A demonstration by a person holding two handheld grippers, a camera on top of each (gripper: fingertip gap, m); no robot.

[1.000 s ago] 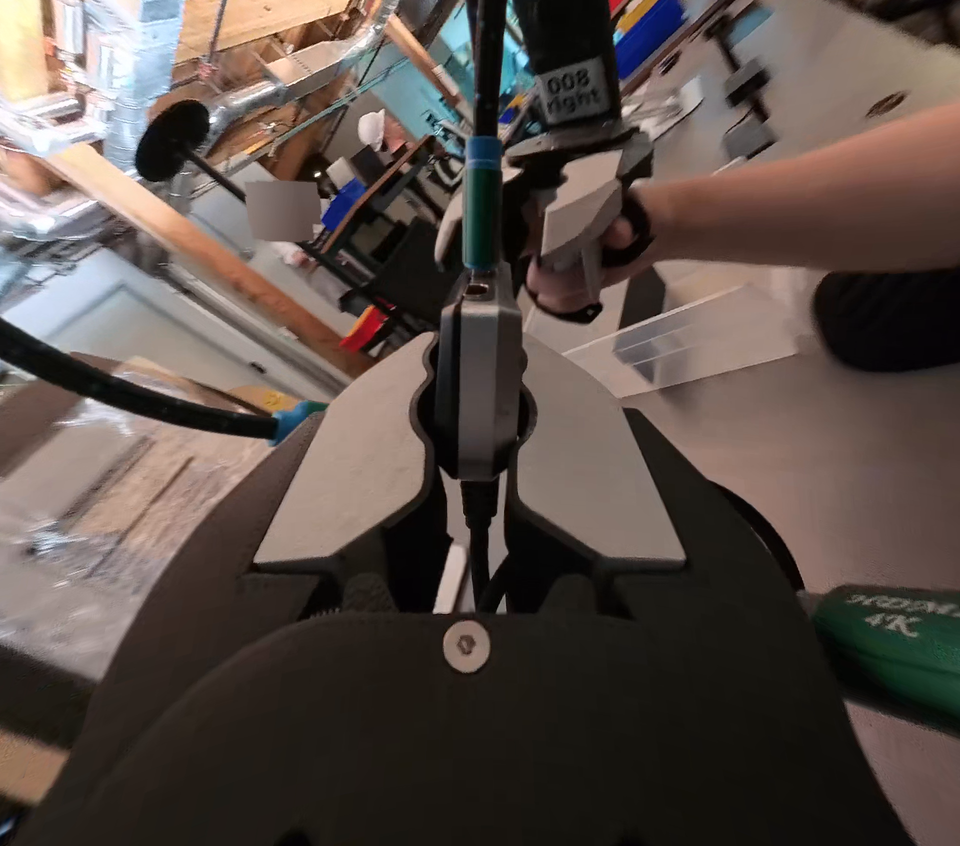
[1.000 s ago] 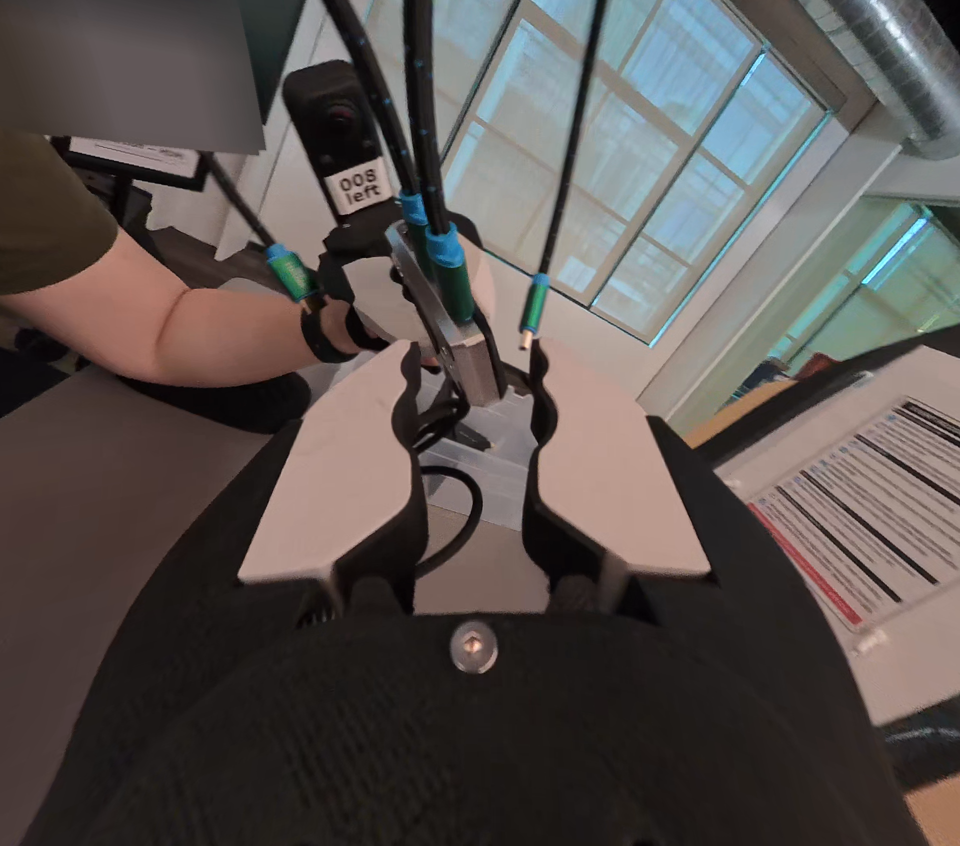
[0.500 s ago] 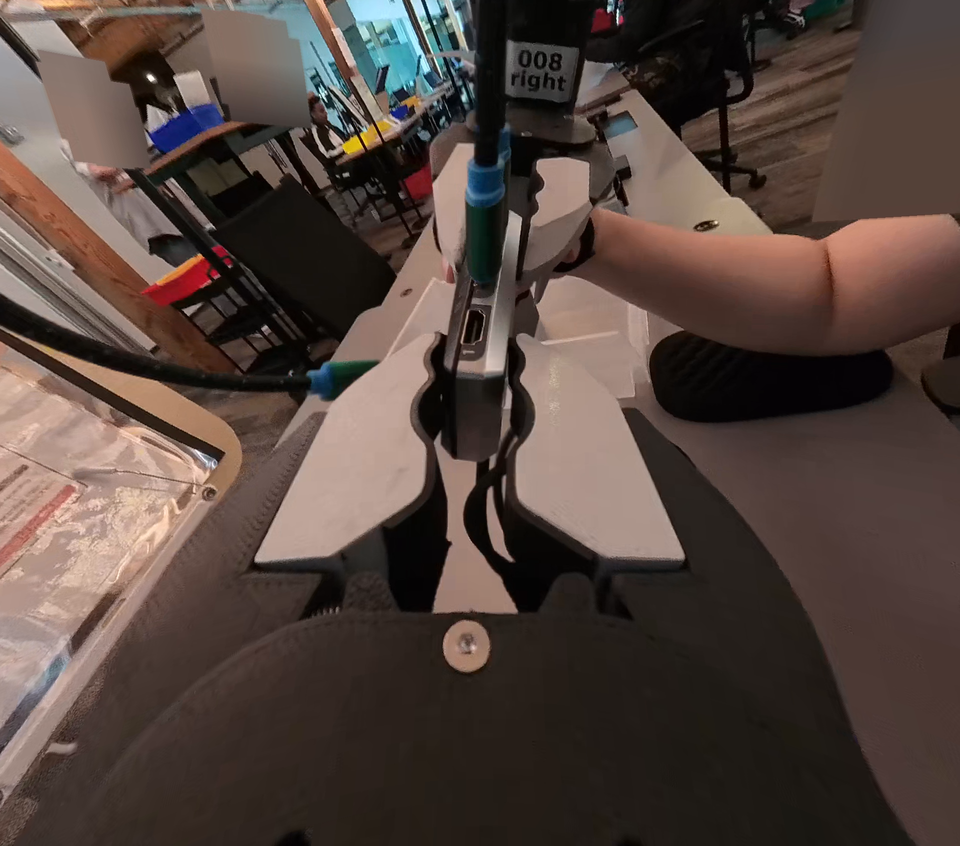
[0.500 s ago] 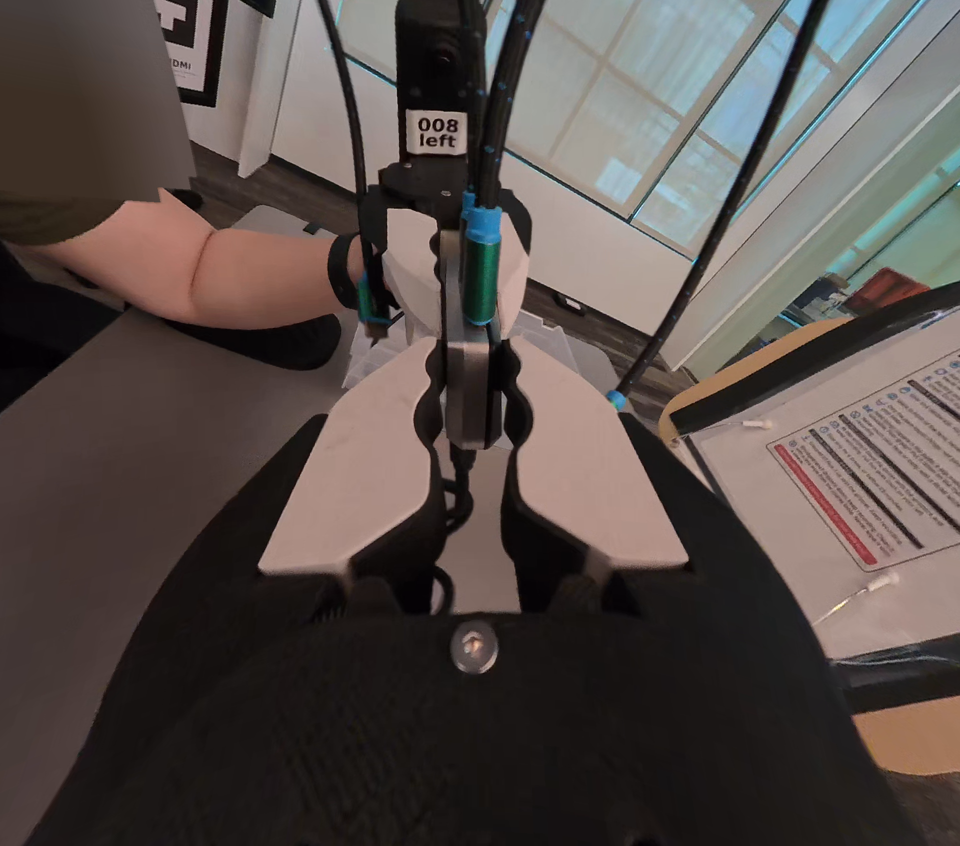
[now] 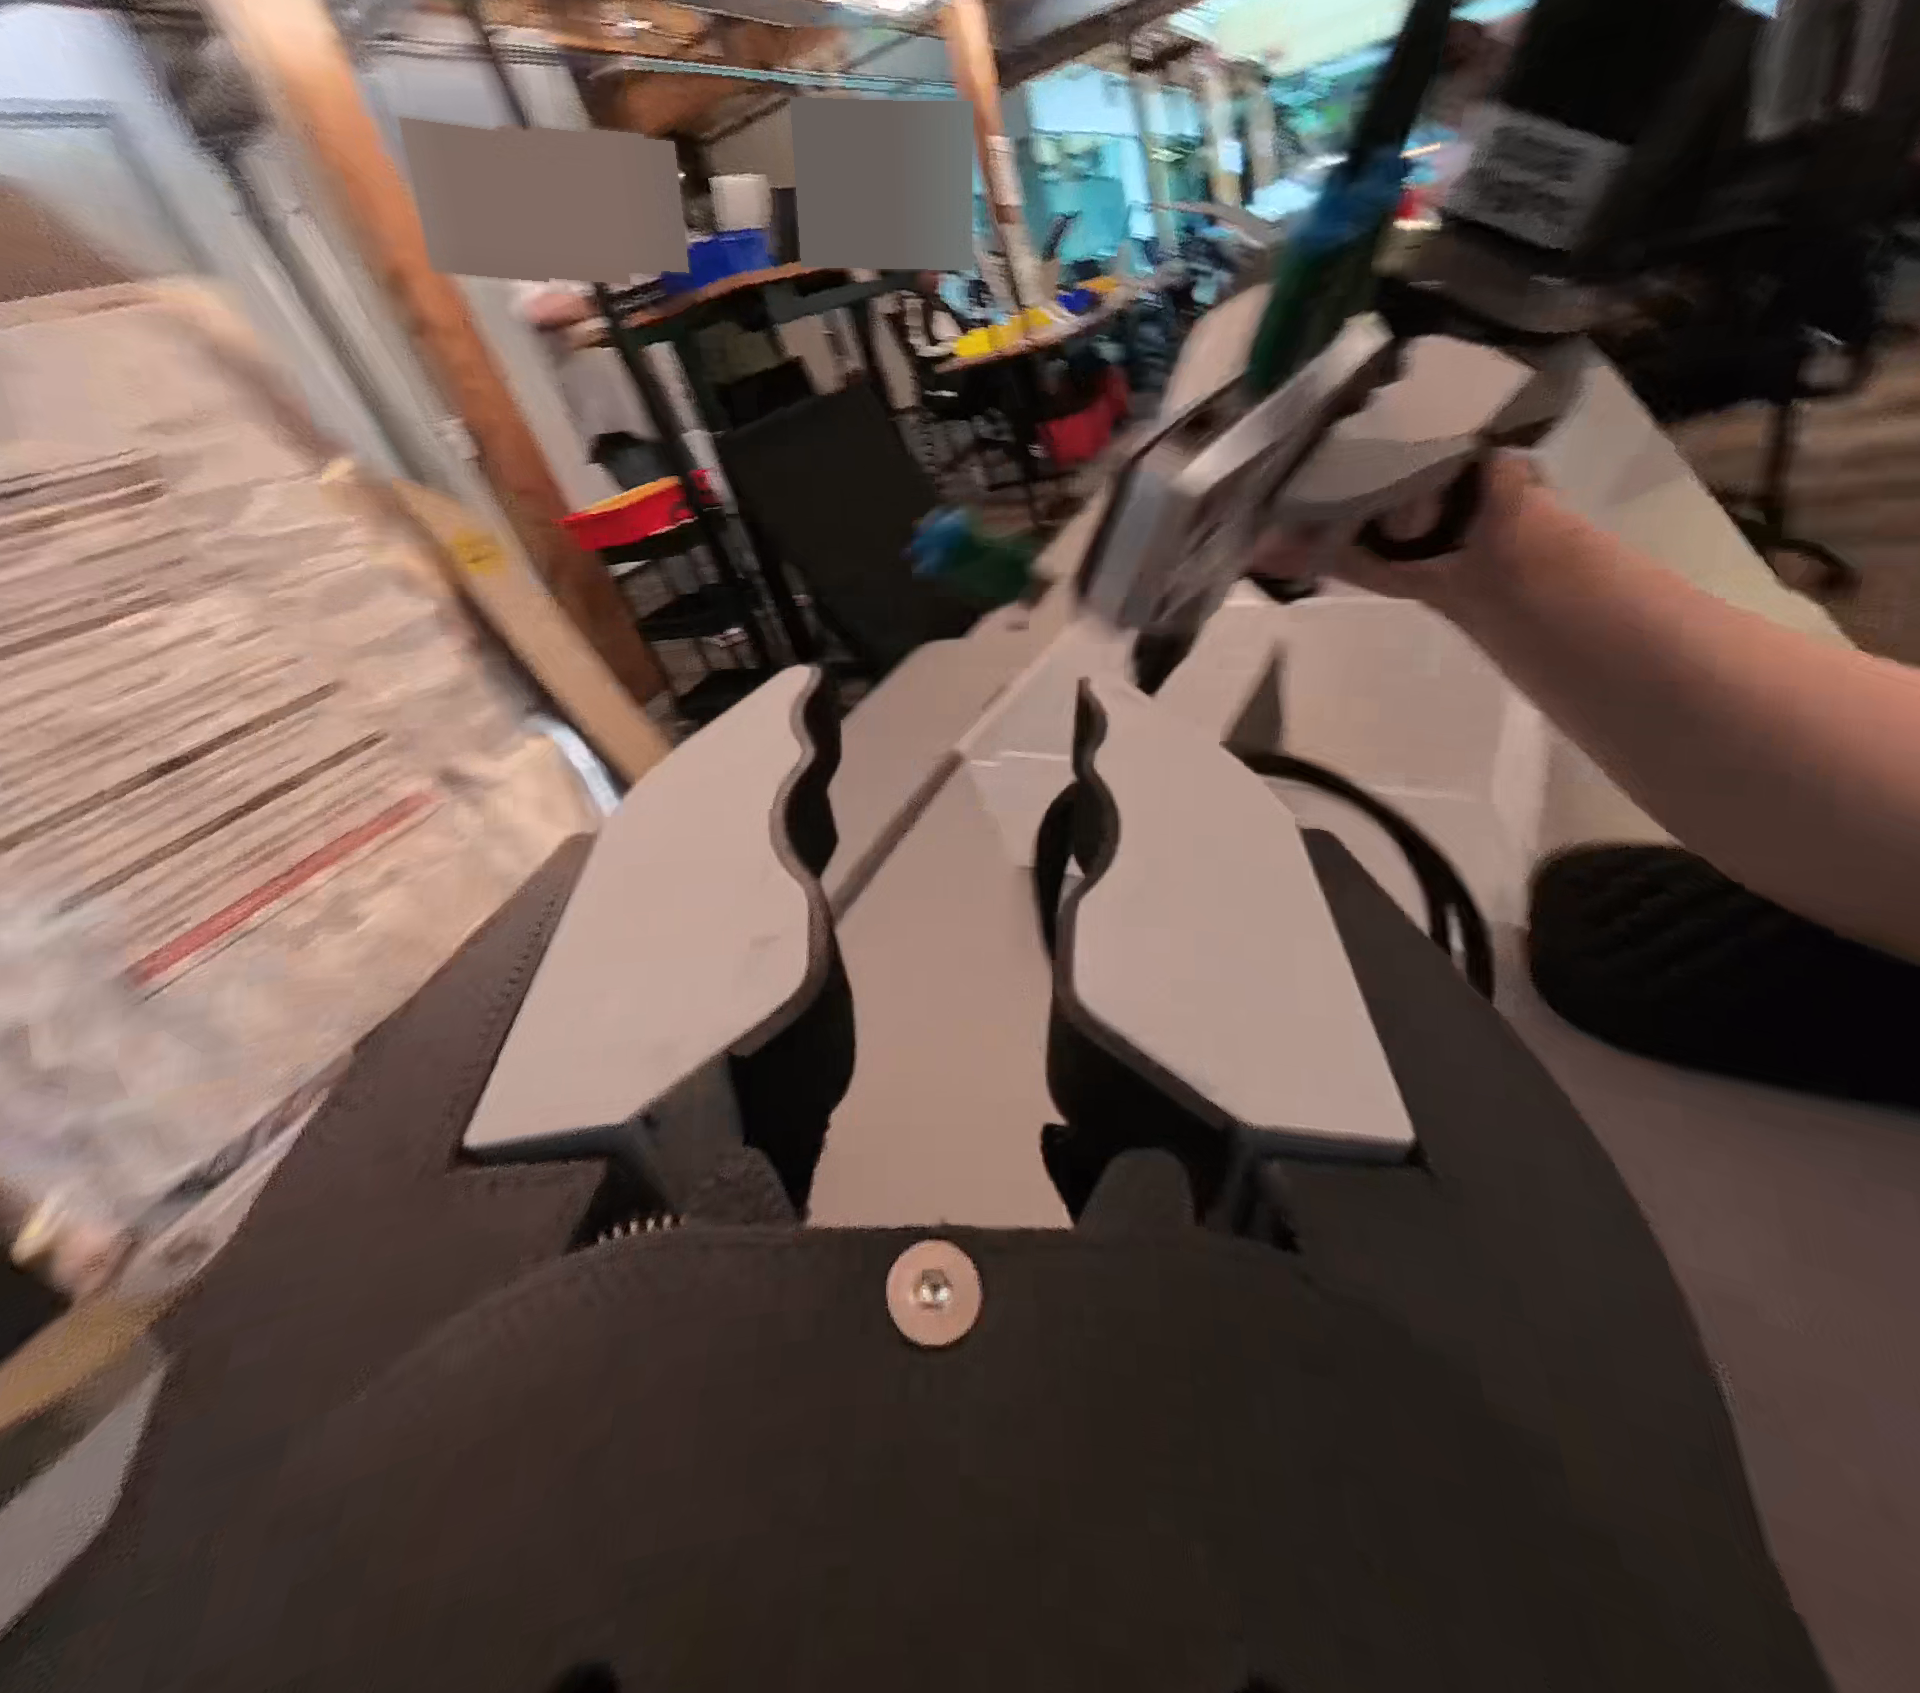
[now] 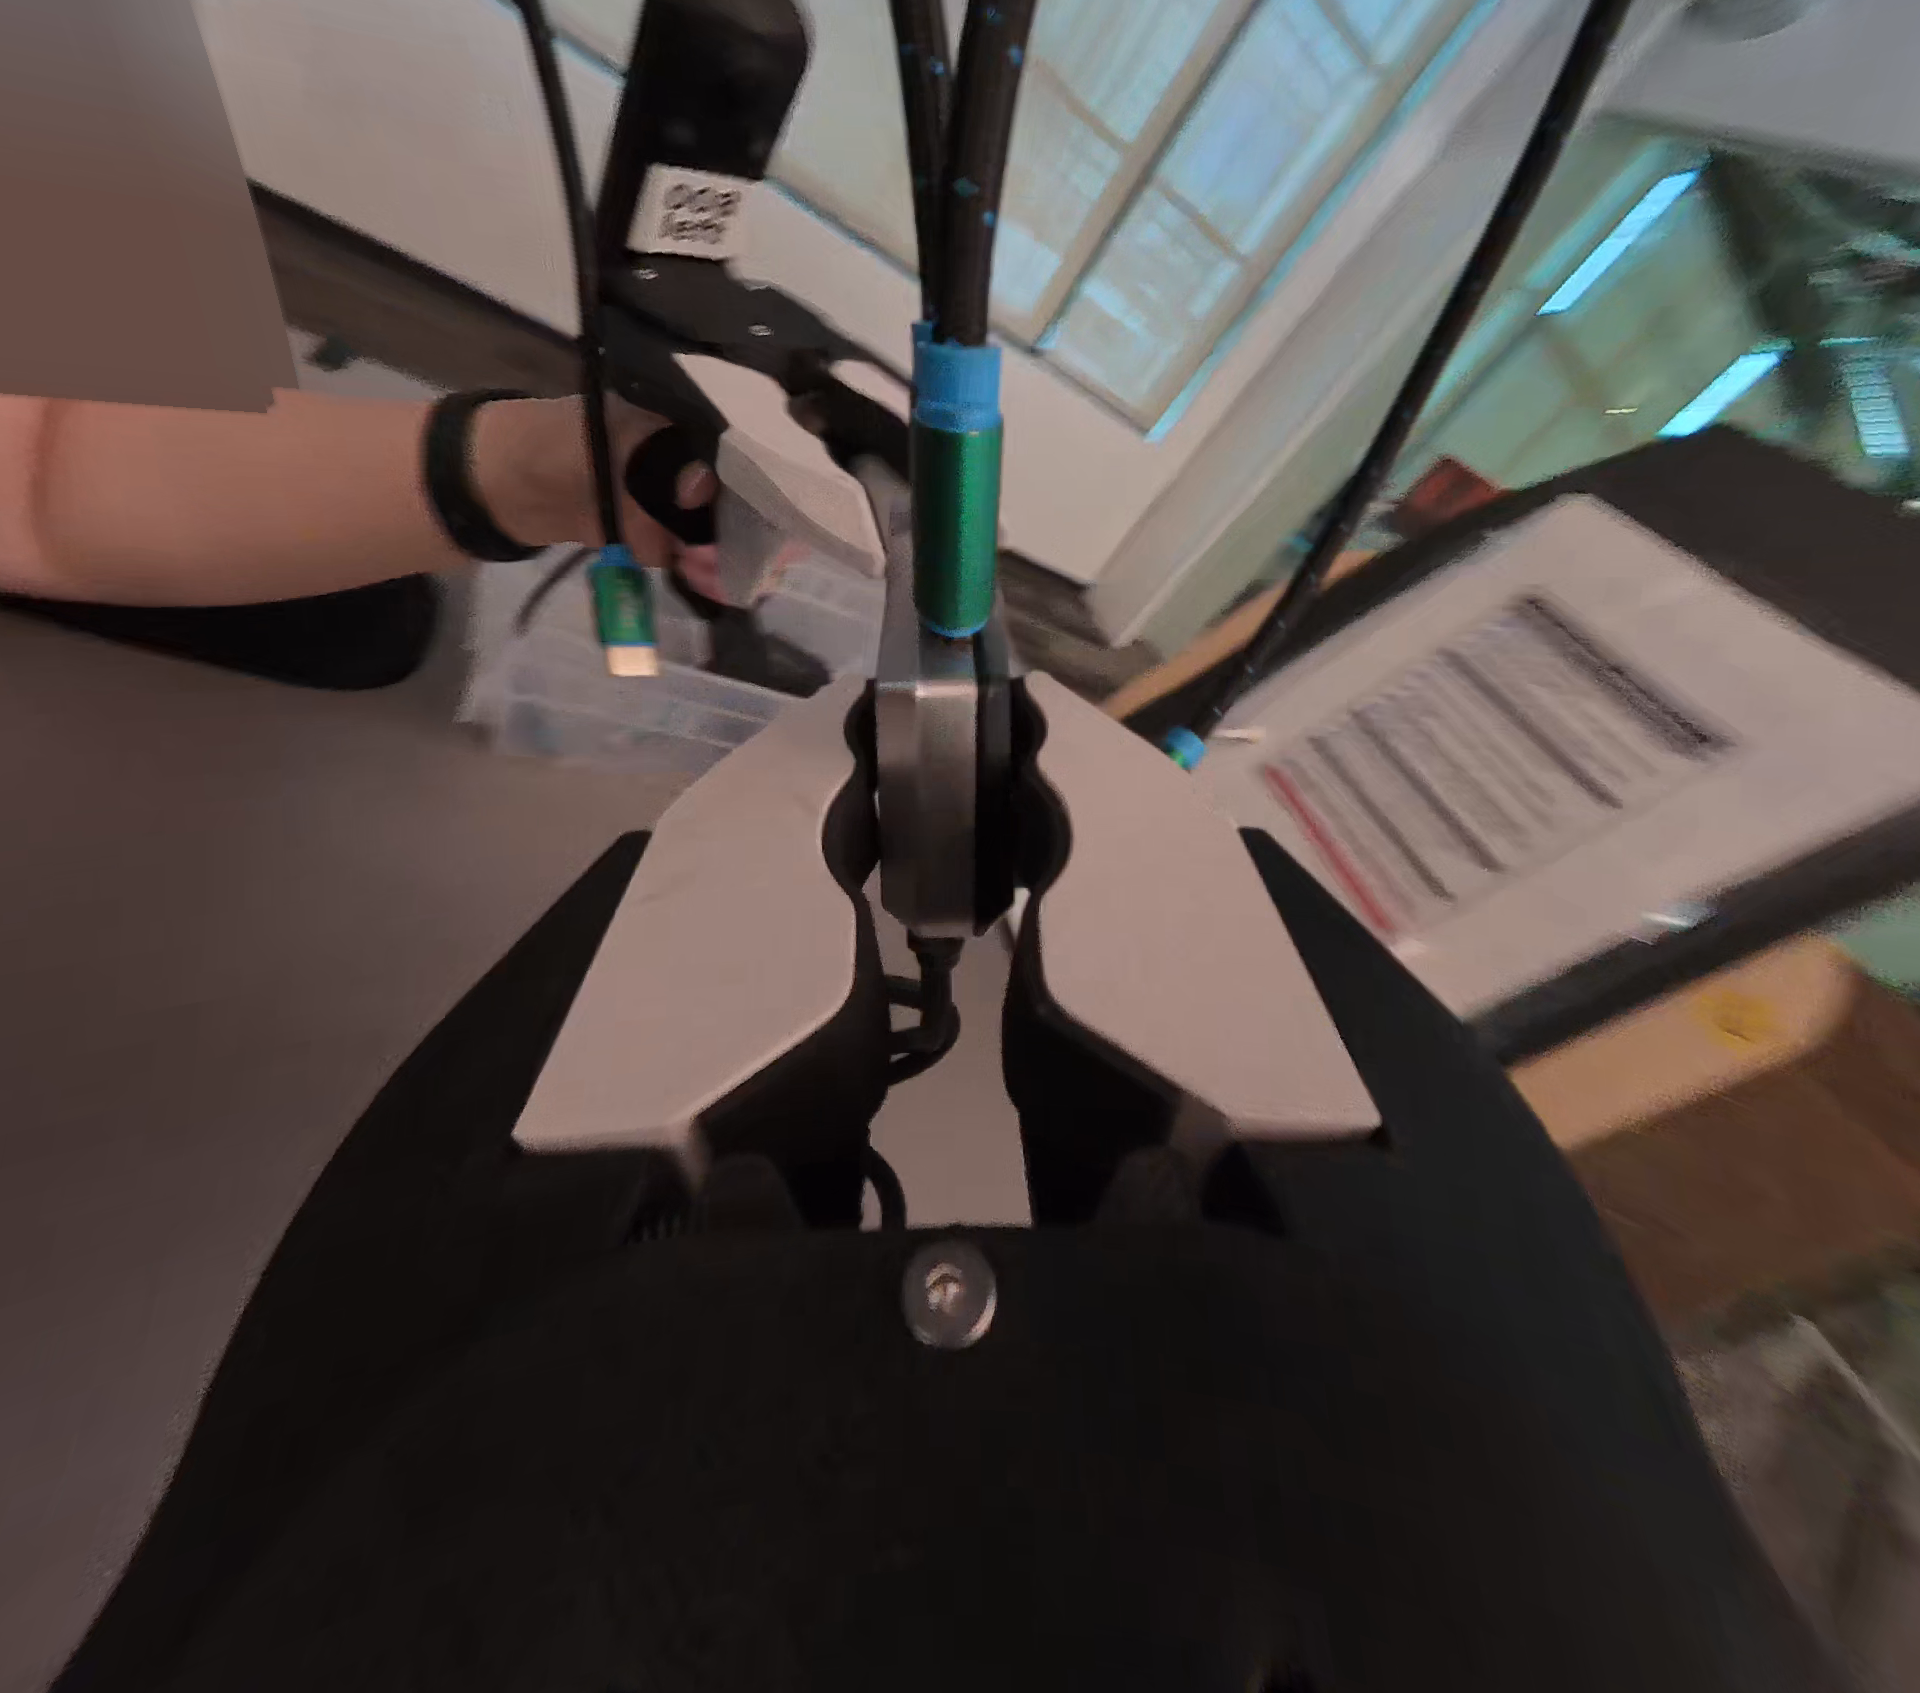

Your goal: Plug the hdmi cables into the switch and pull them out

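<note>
The grey HDMI switch (image 6: 928,802) stands upright between my right gripper's fingers, and my right gripper (image 6: 940,703) is shut on it. A green HDMI plug (image 6: 951,531) with a blue collar sits in the switch's top, with a second black cable beside it. A loose green plug (image 6: 621,615) hangs free to the left. My left gripper (image 5: 948,703) is open and empty, just short of the switch (image 5: 1216,490), which sits tilted in the right gripper up to the right. The left gripper also shows in the right wrist view (image 6: 800,521), behind the switch.
A clear plastic box (image 6: 613,698) lies on the grey table (image 6: 260,864). A laminated printed sheet (image 6: 1507,760) lies to the right, and it shows in the left wrist view (image 5: 208,656). A black wrist pad (image 5: 1714,968) lies under the person's forearm (image 5: 1714,708). Another black cable (image 6: 1403,448) hangs at the right.
A second ago only my left gripper held the switch. Then the right gripper shut on it too. Now the left gripper has opened, let go and drawn back.
</note>
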